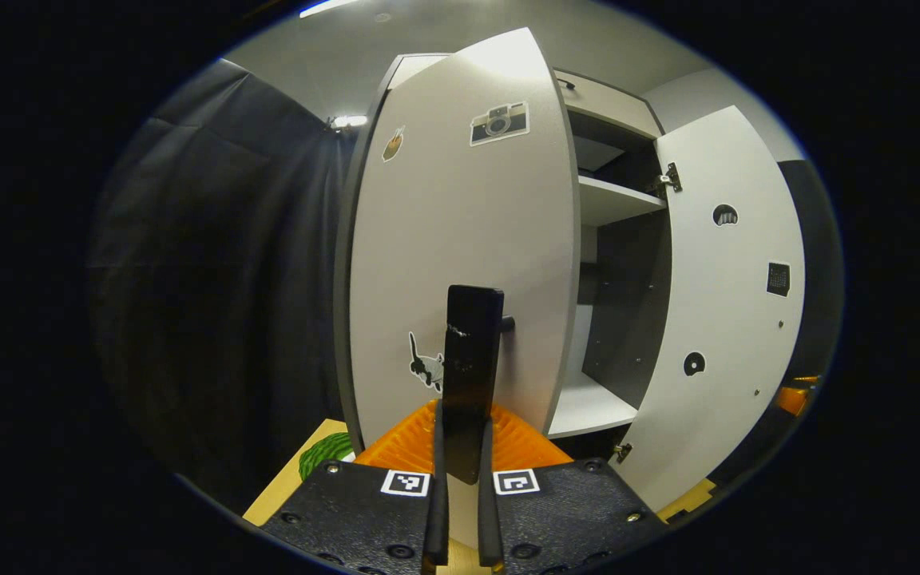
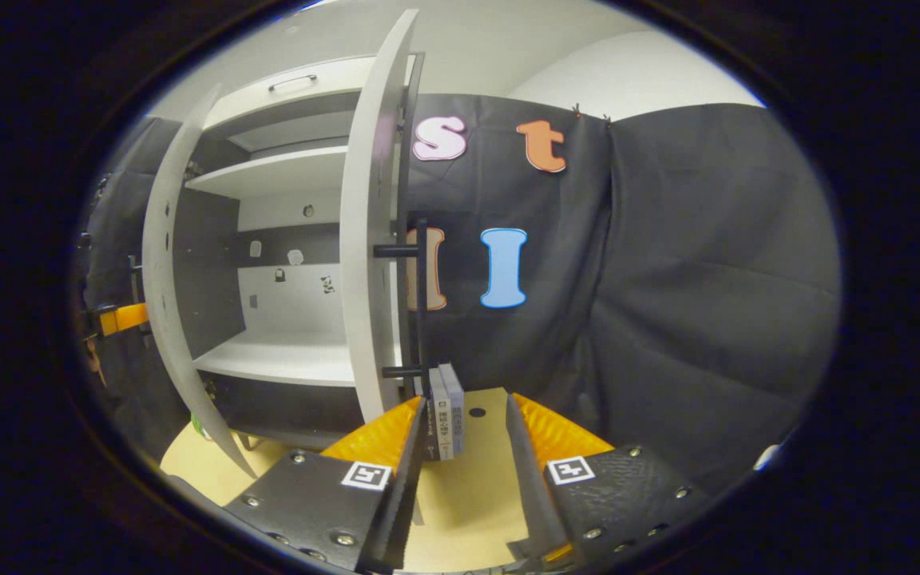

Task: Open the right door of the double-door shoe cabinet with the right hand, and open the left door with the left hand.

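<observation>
In the left gripper view the cabinet's left door [image 1: 460, 239], pale grey with stickers, stands partly open. My left gripper [image 1: 462, 447] is shut on its black bar handle [image 1: 472, 359]. The right door [image 1: 723, 303] is swung wide, its inner face toward me, and the shelves [image 1: 612, 200] show between the doors. In the right gripper view the right door [image 2: 364, 239] appears edge-on with its black handle [image 2: 422, 303] just ahead of the left finger. My right gripper [image 2: 464, 447] is open and holds nothing. The left door [image 2: 164, 263] stands open at the left.
Black cloth walls [image 2: 668, 279] close in behind and beside the cabinet. Small grey boxes [image 2: 448, 407] stand on the wooden floor [image 2: 476, 495] by the right door. A green patch [image 1: 324, 455] lies on the floor left of the left door. The other gripper's orange part [image 2: 120, 318] peeks past the left door.
</observation>
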Motion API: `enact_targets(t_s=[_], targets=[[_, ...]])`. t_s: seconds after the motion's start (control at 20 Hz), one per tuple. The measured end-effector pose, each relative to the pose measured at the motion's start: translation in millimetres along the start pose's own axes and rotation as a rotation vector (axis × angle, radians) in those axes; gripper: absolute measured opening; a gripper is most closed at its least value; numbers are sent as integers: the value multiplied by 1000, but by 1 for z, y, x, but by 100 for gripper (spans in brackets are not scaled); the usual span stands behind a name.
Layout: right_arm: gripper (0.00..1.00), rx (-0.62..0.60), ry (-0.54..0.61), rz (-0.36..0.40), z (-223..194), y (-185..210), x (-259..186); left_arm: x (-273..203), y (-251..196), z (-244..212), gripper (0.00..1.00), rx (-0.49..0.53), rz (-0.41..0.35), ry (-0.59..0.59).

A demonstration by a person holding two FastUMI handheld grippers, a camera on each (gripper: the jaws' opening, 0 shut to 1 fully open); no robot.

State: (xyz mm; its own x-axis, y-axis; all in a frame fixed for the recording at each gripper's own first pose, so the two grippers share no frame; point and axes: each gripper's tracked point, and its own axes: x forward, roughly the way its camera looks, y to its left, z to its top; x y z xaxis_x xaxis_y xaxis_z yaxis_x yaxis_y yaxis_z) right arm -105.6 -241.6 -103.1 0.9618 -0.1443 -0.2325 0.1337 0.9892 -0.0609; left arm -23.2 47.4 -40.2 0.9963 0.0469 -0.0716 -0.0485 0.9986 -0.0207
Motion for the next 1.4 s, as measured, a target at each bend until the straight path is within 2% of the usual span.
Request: enact_targets(t_s=[0.35,0.65,0.7,0.8,0.95,1.05,1.1,1.15,1.2,1.3,1.4], targets=[[57,7,-12,5,5,6,5,-19,28,2,14,5,36,4],[57,10,-14,28,5,21,10,-32,60,6,7,0,111,-13],[57,11,-12,32,4,23,11,-35,68,5,8,15,127,-12],[57,5,-6,26,2,22,13,-40,85,6,5,45,154,-10],[57,19,-5,29,3,21,15,-42,101,8,1,35,163,-18],[57,28,-7,33,5,21,16,-45,111,5,3,63,169,-16],[56,28,-5,34,5,21,17,-48,117,4,0,83,176,-12],[56,27,-3,34,5,21,17,-50,122,4,3,93,184,-11],[56,24,-3,34,6,21,18,-51,126,5,0,89,189,-15],[57,18,-4,35,7,21,18,-50,133,7,1,40,199,-15],[57,15,-5,37,7,21,19,-50,139,4,1,33,198,-15]])
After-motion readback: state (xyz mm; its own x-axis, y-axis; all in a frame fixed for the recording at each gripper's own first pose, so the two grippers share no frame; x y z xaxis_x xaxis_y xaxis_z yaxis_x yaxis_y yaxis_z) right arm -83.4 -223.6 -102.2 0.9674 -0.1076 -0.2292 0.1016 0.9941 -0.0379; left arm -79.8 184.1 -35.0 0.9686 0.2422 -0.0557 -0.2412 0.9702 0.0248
